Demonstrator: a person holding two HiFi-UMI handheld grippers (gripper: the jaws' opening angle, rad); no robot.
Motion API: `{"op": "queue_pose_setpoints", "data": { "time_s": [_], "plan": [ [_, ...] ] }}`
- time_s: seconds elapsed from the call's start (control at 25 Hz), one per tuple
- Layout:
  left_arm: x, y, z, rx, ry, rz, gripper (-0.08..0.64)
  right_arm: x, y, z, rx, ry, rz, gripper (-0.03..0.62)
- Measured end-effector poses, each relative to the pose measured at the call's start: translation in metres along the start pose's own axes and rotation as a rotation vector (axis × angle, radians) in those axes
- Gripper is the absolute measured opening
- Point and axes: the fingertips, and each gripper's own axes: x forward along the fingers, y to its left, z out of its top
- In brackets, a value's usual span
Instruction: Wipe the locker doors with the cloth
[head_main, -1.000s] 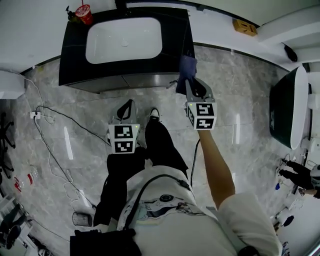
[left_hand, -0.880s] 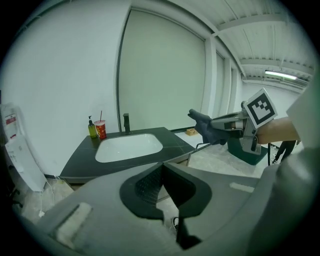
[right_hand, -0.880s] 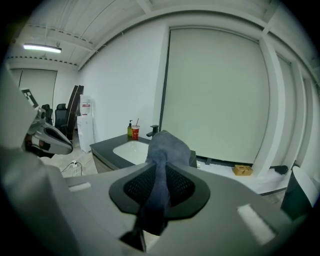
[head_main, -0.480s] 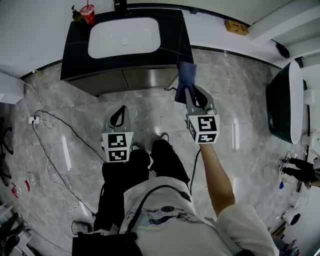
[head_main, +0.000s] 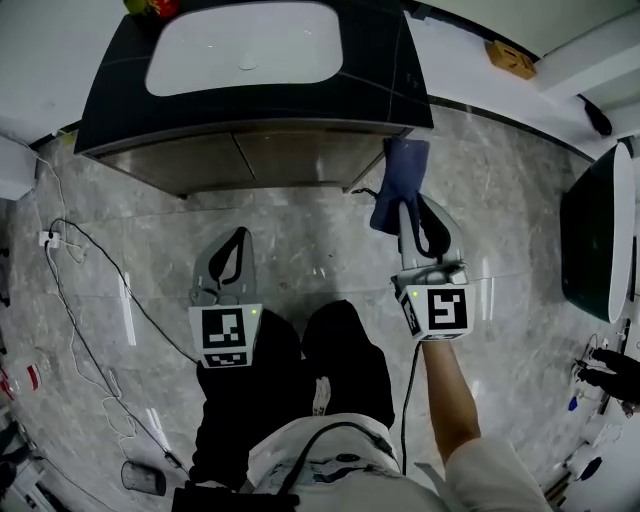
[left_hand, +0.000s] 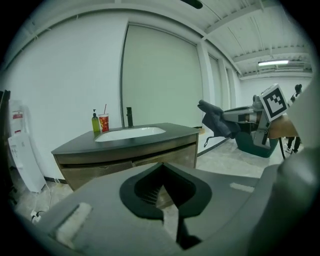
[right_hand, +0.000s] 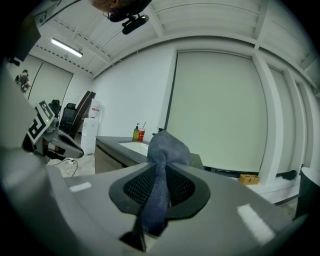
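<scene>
While still aloft, cloth (head_main: 400, 187) beside cabinet (head_main: 250, 157).

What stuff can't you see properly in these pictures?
- Cabinet doors: the head view looks steeply down, so only a thin strip shows and any dirt cannot be judged.
- Red cup: cut off by the head view's top edge.
- Green bottle: its label is too small to read in the left gripper view.
- Cloth: the pinched part is hidden inside the right gripper's jaws.
</scene>
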Motion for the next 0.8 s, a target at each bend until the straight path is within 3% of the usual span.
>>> {"op": "queue_pose_setpoints", "data": {
  "time_s": [0.28,0.56,0.8],
  "plan": [
    [0.056,0.015,-0.085,0.048,-0.078,0.074,0.002,0.029,0.007,-0.085,-0.024,-0.120,-0.007,0.066],
    [0.105,0.013,-0.166,0.023,-0.125,0.084,0.002,0.044,0.019,-0.169,-0.029,-0.219,-0.022,0.066],
    [0.140,0.013,-0.215,0.041,-0.222,0.099,0.002,0.065,0.029,-0.219,-0.062,-0.314,-0.035,0.066]
  ]
}}
